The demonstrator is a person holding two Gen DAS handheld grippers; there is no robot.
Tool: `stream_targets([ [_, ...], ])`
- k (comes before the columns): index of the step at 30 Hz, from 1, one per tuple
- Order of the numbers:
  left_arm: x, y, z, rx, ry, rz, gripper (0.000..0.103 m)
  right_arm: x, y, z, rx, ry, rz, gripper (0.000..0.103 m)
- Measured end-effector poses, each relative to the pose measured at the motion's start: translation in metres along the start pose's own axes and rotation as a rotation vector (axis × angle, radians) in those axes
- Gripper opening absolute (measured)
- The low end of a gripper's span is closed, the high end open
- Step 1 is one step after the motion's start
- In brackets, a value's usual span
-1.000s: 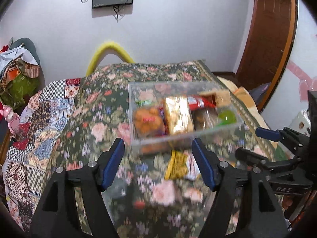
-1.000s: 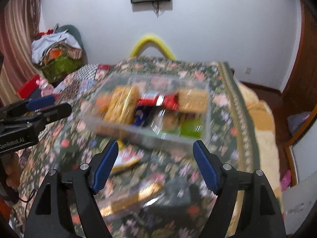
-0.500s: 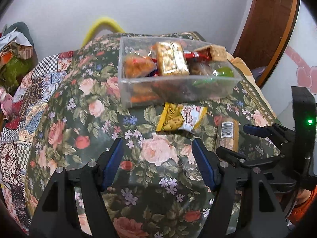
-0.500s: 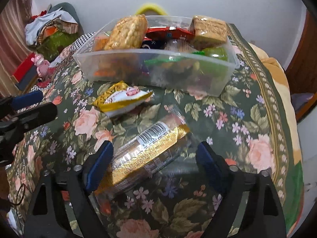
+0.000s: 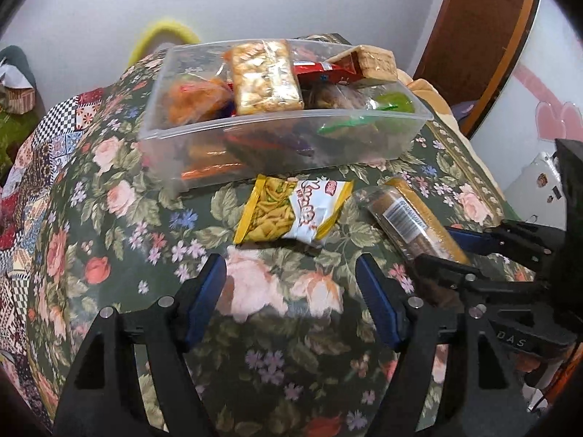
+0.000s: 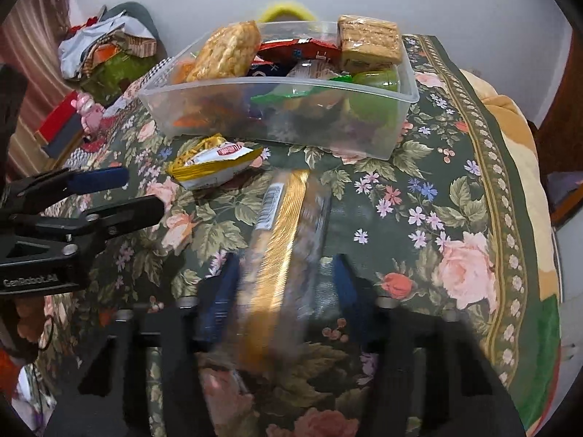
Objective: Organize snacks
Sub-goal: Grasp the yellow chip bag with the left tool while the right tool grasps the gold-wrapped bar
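R claw [image 6: 284,287] clenched on gold biscuit pack [image 6: 280,240], lower centre, to lift it into clear tub [image 6: 364,91] up top. L claw [image 5: 291,287] released, aimed at yellow snack bag [image 5: 291,215] mid-frame on bed.

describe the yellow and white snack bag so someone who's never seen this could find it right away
Start at the clear plastic box full of snacks on the floral cloth. Just in front of its near wall lies the yellow and white snack bag. Unlike the long gold-wrapped biscuit pack beside it, it is short and puffy.
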State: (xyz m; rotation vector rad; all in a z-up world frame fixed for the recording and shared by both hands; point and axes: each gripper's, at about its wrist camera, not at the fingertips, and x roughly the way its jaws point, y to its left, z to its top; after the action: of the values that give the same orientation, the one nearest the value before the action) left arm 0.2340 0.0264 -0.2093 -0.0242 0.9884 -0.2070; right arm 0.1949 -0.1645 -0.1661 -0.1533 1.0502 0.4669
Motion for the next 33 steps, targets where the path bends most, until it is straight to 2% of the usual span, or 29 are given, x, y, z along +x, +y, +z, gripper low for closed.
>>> stream_targets([
  [2,0.007,-0.002,0.004,0.001,0.005,0.004,0.074,0.000,-0.004,0.000,-0.009,-0.009,-0.016,0.035],
  [9,0.034,-0.007,0.022,0.024,0.019,0.026,0.078,0.004,-0.017,0.005,0.026,-0.015,0.018,0.036],
  [13,0.054,-0.009,0.028,0.021,0.054,0.034,0.078,0.012,-0.020,0.007,0.044,-0.019,0.027,0.036],
  [17,0.059,-0.008,0.031,0.011,0.029,0.036,0.077,0.013,-0.021,0.008,0.054,-0.038,0.024,0.034],
  [19,0.060,-0.006,0.032,0.001,0.011,0.034,0.068,0.013,-0.023,0.008,0.064,-0.044,0.028,0.034],
  [26,0.040,0.002,0.020,-0.018,-0.012,0.005,0.051,0.003,-0.027,0.007,0.089,-0.063,0.019,0.033],
  [29,0.026,0.004,0.016,-0.011,-0.034,0.003,0.040,-0.006,-0.028,0.008,0.098,-0.078,0.021,0.033],
  [30,0.020,0.004,0.015,-0.008,-0.044,0.004,0.032,-0.008,-0.029,0.009,0.099,-0.084,0.019,0.033],
  [33,0.006,0.006,0.013,-0.017,-0.065,-0.002,0.029,-0.020,-0.028,0.011,0.098,-0.109,0.017,0.033],
])
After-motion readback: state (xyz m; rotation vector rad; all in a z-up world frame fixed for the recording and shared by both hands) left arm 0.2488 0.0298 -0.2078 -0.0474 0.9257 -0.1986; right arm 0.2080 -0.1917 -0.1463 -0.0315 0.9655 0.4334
